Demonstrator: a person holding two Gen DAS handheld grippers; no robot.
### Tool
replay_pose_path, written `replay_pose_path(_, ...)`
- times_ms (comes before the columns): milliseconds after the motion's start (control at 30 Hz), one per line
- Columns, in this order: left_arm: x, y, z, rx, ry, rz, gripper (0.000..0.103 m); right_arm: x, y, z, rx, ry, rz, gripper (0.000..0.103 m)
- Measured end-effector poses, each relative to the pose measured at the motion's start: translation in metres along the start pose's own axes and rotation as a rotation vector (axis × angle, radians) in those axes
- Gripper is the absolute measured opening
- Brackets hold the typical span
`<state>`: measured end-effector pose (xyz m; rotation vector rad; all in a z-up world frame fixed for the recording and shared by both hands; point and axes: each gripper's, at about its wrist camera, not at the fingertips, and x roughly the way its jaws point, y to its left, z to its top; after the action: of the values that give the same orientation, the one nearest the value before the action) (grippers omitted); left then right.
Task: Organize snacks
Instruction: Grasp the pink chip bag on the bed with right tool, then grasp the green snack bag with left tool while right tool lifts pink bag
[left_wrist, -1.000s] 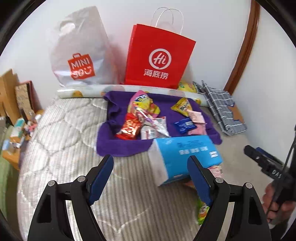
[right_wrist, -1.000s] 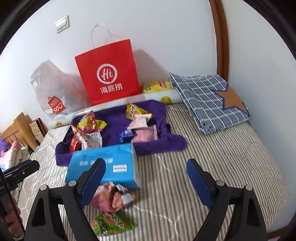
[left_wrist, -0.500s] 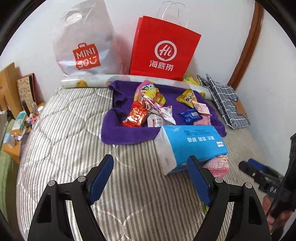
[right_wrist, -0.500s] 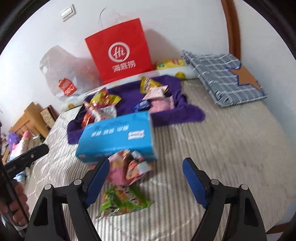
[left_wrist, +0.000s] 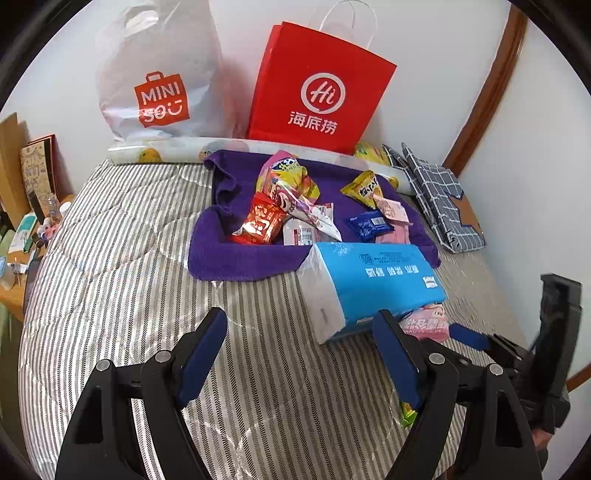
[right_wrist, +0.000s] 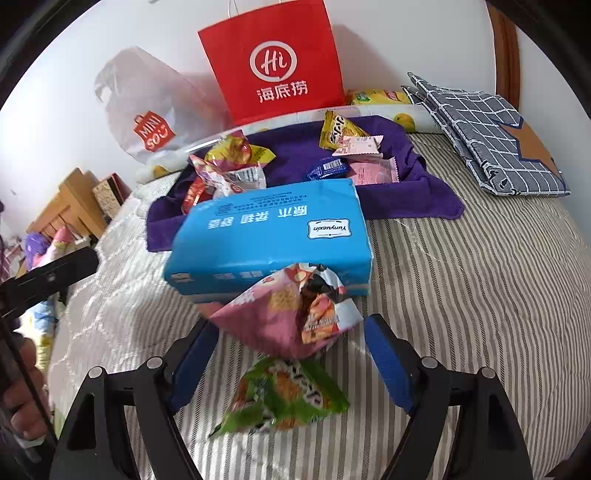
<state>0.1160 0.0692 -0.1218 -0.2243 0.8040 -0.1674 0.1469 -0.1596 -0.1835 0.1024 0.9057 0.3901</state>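
On the striped bed a purple towel (left_wrist: 236, 258) (right_wrist: 406, 199) holds several snack packets. A blue tissue pack (left_wrist: 376, 277) (right_wrist: 269, 232) lies in front of it. Against the pack's near side leans a pink snack bag (right_wrist: 273, 325) (left_wrist: 428, 321), with a green snack bag (right_wrist: 284, 395) flat on the bed just below it. My right gripper (right_wrist: 291, 325) is open low over the bed. Both bags sit between its blue fingers, and the pads are clear of them. My left gripper (left_wrist: 299, 315) is open over bare bedding left of the tissue pack, with nothing between its fingers.
A red paper bag (left_wrist: 317, 88) and a white plastic shopping bag (left_wrist: 159, 85) stand against the wall behind the towel. A folded checked cloth (right_wrist: 491, 133) lies at the back right. Wooden furniture with clutter (right_wrist: 70, 210) stands off the bed's left side.
My right gripper has dropped forward toward the bed, and the pink and green bags now lie between its fingers. The left gripper has barely shifted.
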Motion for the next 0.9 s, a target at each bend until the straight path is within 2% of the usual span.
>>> replay_pose_path(167,0.005,0.0,-0.001,0.009,0.01,0.005,0.081,0.012,-0.002,0.005,0.015,-0.003,0.007,0.088)
replay_pose_path(333,0.011,0.001,-0.001,0.0,0.021,0.001,0.081,0.014,-0.003,0.008,0.013,-0.028,0.021,0.089)
replay_pose_path(400,0.012,0.001,-0.002,0.002,0.027,-0.003,0.081,0.011,-0.003,0.009,0.014,-0.045,0.029,0.082)
replay_pose_path(467,0.012,0.0,-0.003,0.009,0.029,0.003,0.081,0.01,-0.004,0.01,0.025,-0.04,0.044,0.062)
replay_pose_path(567,0.013,0.0,-0.004,0.005,0.033,0.003,0.081,0.007,-0.009,0.011,0.057,-0.032,0.089,0.053)
replay_pose_path(667,0.014,0.0,-0.004,0.004,0.037,0.0,0.081,-0.001,-0.011,0.011,0.074,-0.043,0.115,0.046)
replay_pose_path(900,0.016,-0.002,-0.006,0.001,0.043,-0.008,0.081,-0.021,-0.008,0.013,0.061,-0.085,0.123,0.043)
